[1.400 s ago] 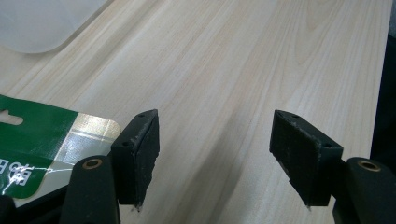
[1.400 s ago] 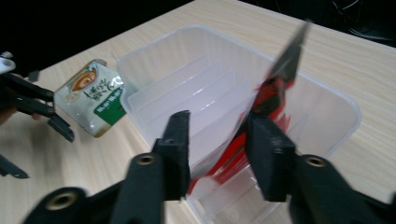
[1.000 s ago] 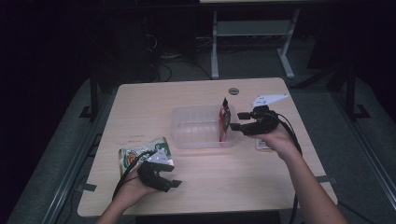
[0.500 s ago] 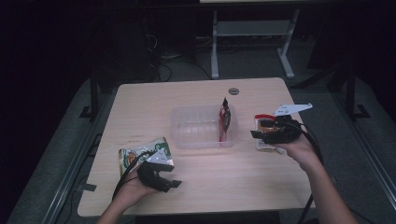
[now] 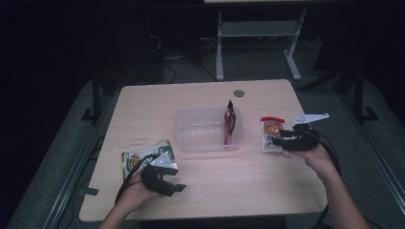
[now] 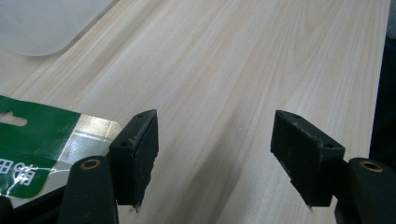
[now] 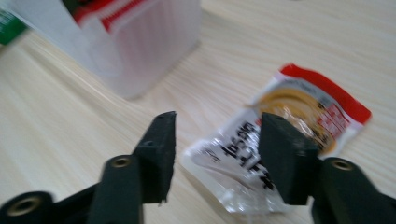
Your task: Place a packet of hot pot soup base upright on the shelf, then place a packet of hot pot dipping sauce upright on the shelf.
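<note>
Standing mid-counter, a clear tub (image 5: 203,130) holds one upright packet (image 5: 229,125). Right gripper (image 5: 276,141), jaws closing, straddles the red pouch (image 5: 270,131) near the right edge, unclamped. Left gripper (image 5: 175,187) gapes beside the green pouch (image 5: 138,156).

tub (image 5: 200,131) mid-table, snack bag (image 5: 143,157) left, sachet (image 5: 271,135) right

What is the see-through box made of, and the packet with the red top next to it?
The box looks like thin frosted plastic: milky, and the table grain shows faintly through its walls. The packet looks like glossy plastic film, clear at its lower end with crinkles and shiny glints, printed red and orange higher up. The table looks like pale wood or a wood-look coating; which one is hard to tell.
</note>
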### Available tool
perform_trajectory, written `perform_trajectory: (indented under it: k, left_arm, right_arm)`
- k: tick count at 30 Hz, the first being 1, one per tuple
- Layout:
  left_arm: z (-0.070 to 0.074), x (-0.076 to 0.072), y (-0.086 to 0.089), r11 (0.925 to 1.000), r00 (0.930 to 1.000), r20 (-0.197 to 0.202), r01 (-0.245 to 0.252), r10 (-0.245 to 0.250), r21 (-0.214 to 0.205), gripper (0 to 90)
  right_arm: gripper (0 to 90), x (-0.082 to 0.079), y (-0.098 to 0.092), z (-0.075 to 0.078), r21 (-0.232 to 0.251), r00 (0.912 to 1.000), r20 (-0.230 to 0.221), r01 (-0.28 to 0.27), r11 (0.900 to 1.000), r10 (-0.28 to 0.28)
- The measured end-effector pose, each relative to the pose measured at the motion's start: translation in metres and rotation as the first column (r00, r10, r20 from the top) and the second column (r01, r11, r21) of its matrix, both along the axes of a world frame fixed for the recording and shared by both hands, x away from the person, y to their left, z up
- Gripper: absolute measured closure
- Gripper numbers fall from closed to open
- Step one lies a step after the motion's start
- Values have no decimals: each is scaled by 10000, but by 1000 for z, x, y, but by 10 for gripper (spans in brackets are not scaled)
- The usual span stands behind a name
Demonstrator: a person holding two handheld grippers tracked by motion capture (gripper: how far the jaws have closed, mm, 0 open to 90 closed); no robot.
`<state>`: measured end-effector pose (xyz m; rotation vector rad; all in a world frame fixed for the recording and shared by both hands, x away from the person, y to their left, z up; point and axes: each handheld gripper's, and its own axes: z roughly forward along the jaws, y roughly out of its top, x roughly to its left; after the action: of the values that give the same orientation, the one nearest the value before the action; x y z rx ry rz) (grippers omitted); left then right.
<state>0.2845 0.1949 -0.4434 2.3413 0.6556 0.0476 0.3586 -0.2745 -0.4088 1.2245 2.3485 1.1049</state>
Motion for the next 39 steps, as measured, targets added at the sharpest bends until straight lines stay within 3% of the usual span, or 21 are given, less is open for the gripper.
perform_trajectory:
  k: [3, 9, 17, 27, 28, 32, 39]
  left_arm:
    - [1, 0, 1, 10000, 10000, 17, -2, 2, 2, 319]
    - [0, 0, -1, 10000, 10000, 1, -42, 42, -48, 319]
    - [0, -1, -1, 10000, 10000, -12, 34, -34, -7, 319]
    - [-1, 0, -3, 10000, 10000, -44, 37, -37, 1, 319]
    - [-1, 0, -3, 10000, 10000, -48, 28, -28, -8, 319]
    - [-1, 0, -4, 10000, 10000, -47, 55, -55, -8, 319]
    - [0, 1, -2, 10000, 10000, -31, 74, -73, 10, 319]
  right_arm:
    - [649, 4, -3, -7, -478, 9999, -79, 91, 9988, -95]
    - [895, 9, -10, -14, -782, 9988, -424, 199, 9967, -233]
    - [897, 20, -16, -30, -1057, 9963, -730, 369, 9937, -448]
    - [898, 27, -11, -46, -1801, 9922, -1230, -30, 9836, -195]
    - [898, 27, -12, -47, -1690, 9915, -1291, -54, 9856, -167]
    - [898, 24, -7, -47, -1665, 9902, -1380, -439, 9851, 208]
    - [898, 19, 8, -45, -1876, 9832, -1471, -1353, 9729, 1083]
